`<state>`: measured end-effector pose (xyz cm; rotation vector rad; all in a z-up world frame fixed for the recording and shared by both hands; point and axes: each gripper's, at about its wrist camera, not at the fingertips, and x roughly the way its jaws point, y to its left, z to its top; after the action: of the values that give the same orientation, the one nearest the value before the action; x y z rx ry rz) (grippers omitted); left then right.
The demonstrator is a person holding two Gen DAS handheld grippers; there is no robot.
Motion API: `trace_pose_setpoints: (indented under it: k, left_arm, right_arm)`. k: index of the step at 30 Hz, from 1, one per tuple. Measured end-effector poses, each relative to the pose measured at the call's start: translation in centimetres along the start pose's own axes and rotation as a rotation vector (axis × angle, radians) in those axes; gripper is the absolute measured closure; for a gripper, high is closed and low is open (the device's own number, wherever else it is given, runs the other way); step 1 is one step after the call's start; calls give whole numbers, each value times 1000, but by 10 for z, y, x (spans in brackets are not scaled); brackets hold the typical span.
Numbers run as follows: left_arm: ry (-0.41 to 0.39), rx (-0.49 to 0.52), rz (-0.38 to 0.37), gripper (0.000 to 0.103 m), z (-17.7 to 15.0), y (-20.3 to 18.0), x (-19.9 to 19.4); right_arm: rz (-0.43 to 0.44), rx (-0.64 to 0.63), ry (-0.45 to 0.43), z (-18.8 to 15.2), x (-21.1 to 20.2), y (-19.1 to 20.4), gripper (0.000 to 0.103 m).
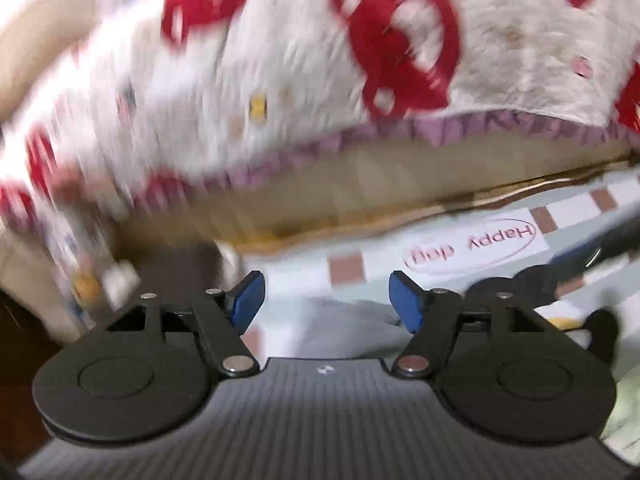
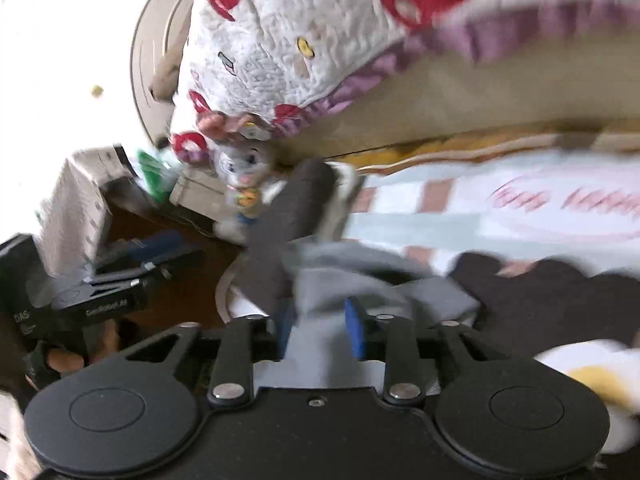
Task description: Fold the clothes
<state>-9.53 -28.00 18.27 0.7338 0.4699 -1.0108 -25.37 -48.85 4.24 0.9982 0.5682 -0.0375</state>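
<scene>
A grey garment (image 2: pixel 320 280) lies on the bed's pale sheet (image 2: pixel 440 216). My right gripper (image 2: pixel 320 328) is shut on a fold of this grey cloth, which bunches up between its blue pads (image 2: pixel 356 332). A dark garment (image 2: pixel 552 300) lies to the right of it. In the left wrist view my left gripper (image 1: pixel 326 300) is open and empty, its blue pads (image 1: pixel 250 292) wide apart above a bit of the grey garment (image 1: pixel 340 328). The left gripper also shows at the left of the right wrist view (image 2: pixel 112 280).
A white quilt with red prints and a purple frill (image 1: pixel 320 60) is piled along the back. The sheet carries a "Happy day" label (image 1: pixel 472 246). A plush toy (image 2: pixel 244 176) sits at the bed's edge. A white and yellow cloth (image 2: pixel 592 376) lies at right.
</scene>
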Motion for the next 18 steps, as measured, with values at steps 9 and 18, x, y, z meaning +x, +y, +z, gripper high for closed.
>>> trace_pose_setpoints:
  k: [9,18]
  left_arm:
    - [-11,-180,145,32,-34,6,-56]
    - [-55,-268,151,19,-13,41,19]
  right_arm:
    - [16,151,43,29,-126,70,49]
    - [-77,52,-83,85,-140,123,32]
